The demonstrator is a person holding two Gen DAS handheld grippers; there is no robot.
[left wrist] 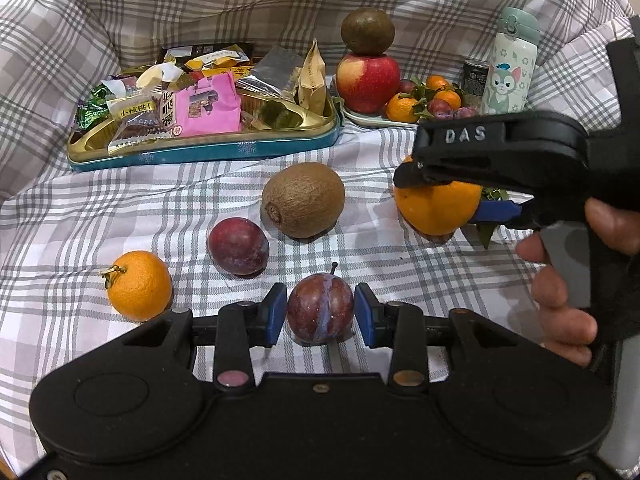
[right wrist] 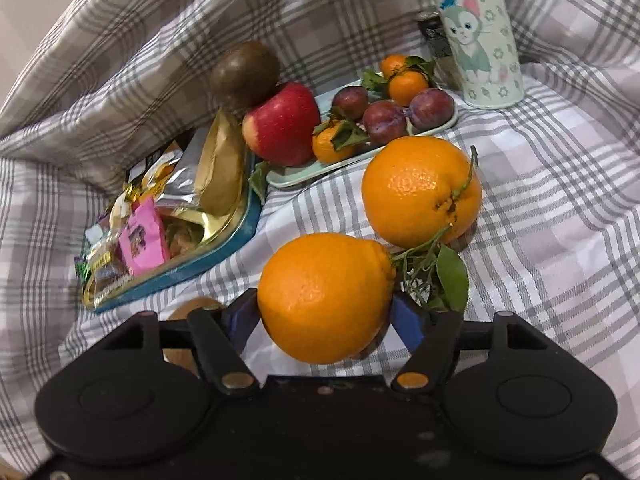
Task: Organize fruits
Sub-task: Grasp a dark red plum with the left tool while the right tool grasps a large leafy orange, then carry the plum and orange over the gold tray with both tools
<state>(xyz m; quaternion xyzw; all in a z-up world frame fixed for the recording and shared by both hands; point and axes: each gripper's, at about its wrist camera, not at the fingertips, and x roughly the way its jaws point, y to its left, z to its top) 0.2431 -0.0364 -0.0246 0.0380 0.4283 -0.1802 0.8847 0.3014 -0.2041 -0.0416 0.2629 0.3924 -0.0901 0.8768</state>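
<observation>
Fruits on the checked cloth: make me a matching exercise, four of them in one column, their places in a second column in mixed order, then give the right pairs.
Column one:
1. plum with a stem
2. large orange with leaves
3. kiwi
4. red apple

Column two:
A. on the pale tray, under a dark round fruit
B. loose on the cloth, touching no tongs
C. between the left tongs
D. between the right tongs

Pairs: 1-C, 2-D, 3-B, 4-A
</observation>
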